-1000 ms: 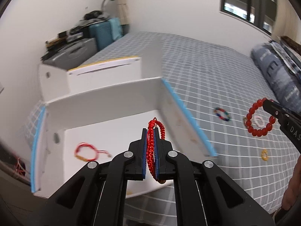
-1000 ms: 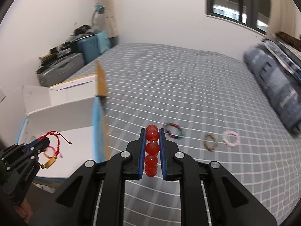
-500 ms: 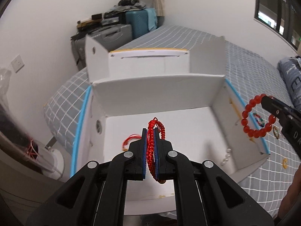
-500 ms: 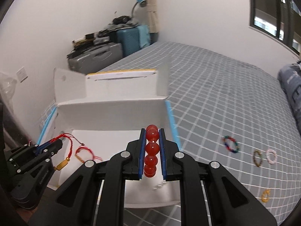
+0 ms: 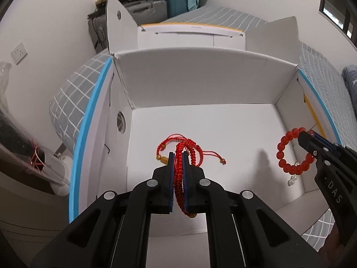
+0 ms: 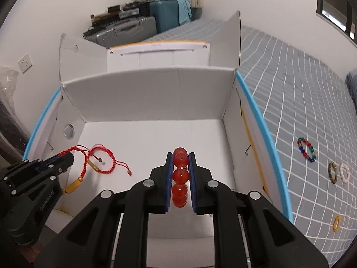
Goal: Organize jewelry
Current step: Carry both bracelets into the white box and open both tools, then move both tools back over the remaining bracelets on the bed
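My left gripper [image 5: 177,156] is shut on a red woven cord bracelet [image 5: 178,178] and holds it above the floor of the open white box [image 5: 200,82]. It shows at the left of the right wrist view [image 6: 64,156]. My right gripper [image 6: 180,156] is shut on a red bead bracelet [image 6: 180,175], also over the box; the beads show in the left wrist view [image 5: 290,149]. Another red cord bracelet with a gold bead [image 5: 169,147] lies on the box floor, also seen in the right wrist view [image 6: 100,163].
The box has blue-edged flaps [image 6: 263,134] and sits on a grey checked bed [image 6: 301,78]. Several bracelets lie on the bed to the right: a multicolour one [image 6: 306,149], a brown one [image 6: 332,172], a pink one [image 6: 344,172], a yellow one [image 6: 336,223]. Small pearls [image 5: 292,179] lie in the box. Suitcases [image 6: 133,29] stand behind.
Both grippers have moved left from over the bed to over the open box, each still holding its bracelet, and have come lower and closer to the box floor.
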A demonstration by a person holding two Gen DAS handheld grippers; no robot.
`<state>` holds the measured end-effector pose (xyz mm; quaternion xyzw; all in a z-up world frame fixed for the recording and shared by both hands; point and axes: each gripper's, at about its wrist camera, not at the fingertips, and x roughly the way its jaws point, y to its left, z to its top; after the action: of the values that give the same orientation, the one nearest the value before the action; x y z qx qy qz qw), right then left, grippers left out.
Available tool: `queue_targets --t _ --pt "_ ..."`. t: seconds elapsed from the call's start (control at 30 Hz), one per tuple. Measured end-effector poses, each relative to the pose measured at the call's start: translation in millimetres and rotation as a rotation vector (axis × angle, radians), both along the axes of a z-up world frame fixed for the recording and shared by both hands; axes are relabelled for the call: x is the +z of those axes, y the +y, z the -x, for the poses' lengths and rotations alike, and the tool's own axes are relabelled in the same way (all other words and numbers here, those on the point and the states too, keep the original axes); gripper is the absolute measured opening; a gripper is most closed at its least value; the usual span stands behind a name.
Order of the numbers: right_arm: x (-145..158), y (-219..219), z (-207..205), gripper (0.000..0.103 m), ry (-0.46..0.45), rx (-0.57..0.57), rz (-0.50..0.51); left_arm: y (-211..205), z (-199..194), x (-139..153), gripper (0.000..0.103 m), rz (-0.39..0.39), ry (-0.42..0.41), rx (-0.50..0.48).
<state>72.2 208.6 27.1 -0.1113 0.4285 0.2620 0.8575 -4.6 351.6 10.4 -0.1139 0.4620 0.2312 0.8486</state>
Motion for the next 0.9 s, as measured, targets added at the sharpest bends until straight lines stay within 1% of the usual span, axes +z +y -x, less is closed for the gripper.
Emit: queue_targets --t 0.1,0.3,0.37,0.43,0.47,0.5,0.53,0.57,0.6,0.63,0.67,0.7,0.73,0.77,0.8,0.87,0.9 --pt "-5.5 1.1 -2.1 0.013 0.022 -0.001 0.012 0.4 -1.9 -4.5 0.006 0.004 0.010 0.001" --pt "-13.4 2.6 -2.3 0.013 0.038 0.007 0.023 2.2 -6.3 -10.7 0.006 0.014 0.022 -0.005" --pt "-13.8 2.8 -0.8 0.013 0.033 0.017 0.019 2.0 -6.3 -10.4 0.009 0.012 0.017 -0.005" --pt "-9.1 1.5 2.9 0.014 0.009 0.024 0.004 4.4 -5.2 -8.9 0.010 0.034 0.009 -0.003" --pt "-6.7 0.7 3.8 0.014 -0.001 0.024 0.000 4.5 -4.2 -8.0 0.015 0.047 0.003 -0.004" --pt "-4.2 -0.3 4.5 0.017 -0.007 0.023 -0.005 4.4 -3.5 -7.0 0.019 0.049 -0.001 -0.005" --pt "-0.9 -2.5 5.2 0.021 -0.012 0.020 -0.012 3.4 -2.3 -5.2 0.028 0.042 -0.008 -0.003" --pt "1.5 -4.1 6.1 0.032 -0.020 0.018 -0.017 2.1 -1.0 -3.4 0.037 0.039 -0.017 -0.001" --pt "5.1 -6.6 8.2 0.040 -0.037 0.017 -0.023 1.4 0.4 -1.6 0.041 0.038 -0.024 0.001" --pt "7.6 -8.1 9.0 0.044 -0.048 0.015 -0.022 0.1 2.1 1.4 0.051 0.033 -0.037 0.003" --pt "10.0 -9.7 10.1 0.050 -0.060 0.013 -0.020 -1.6 3.1 3.3 0.060 0.028 -0.045 0.003" --pt "13.4 -13.1 11.5 0.055 -0.075 0.007 -0.020 -3.2 4.1 5.4 0.065 0.022 -0.054 0.002" --pt "16.3 -15.7 11.5 0.057 -0.084 0.002 -0.022 -5.3 5.4 8.4 0.073 0.012 -0.064 0.003" --pt "18.9 -18.3 12.1 0.061 -0.092 -0.003 -0.024 -6.9 6.3 10.9 0.078 0.003 -0.073 0.004" --pt "21.5 -21.6 12.6 0.066 -0.101 -0.008 -0.025 -9.0 7.5 14.2 0.080 -0.005 -0.083 0.005" --pt "26.8 -29.1 12.8 0.071 -0.115 -0.017 -0.030 -12.7 9.1 19.5 0.090 -0.013 -0.101 0.005" --pt "29.7 -33.8 13.0 0.074 -0.124 -0.025 -0.032 -14.5 9.3 21.8 0.092 -0.018 -0.110 0.004"
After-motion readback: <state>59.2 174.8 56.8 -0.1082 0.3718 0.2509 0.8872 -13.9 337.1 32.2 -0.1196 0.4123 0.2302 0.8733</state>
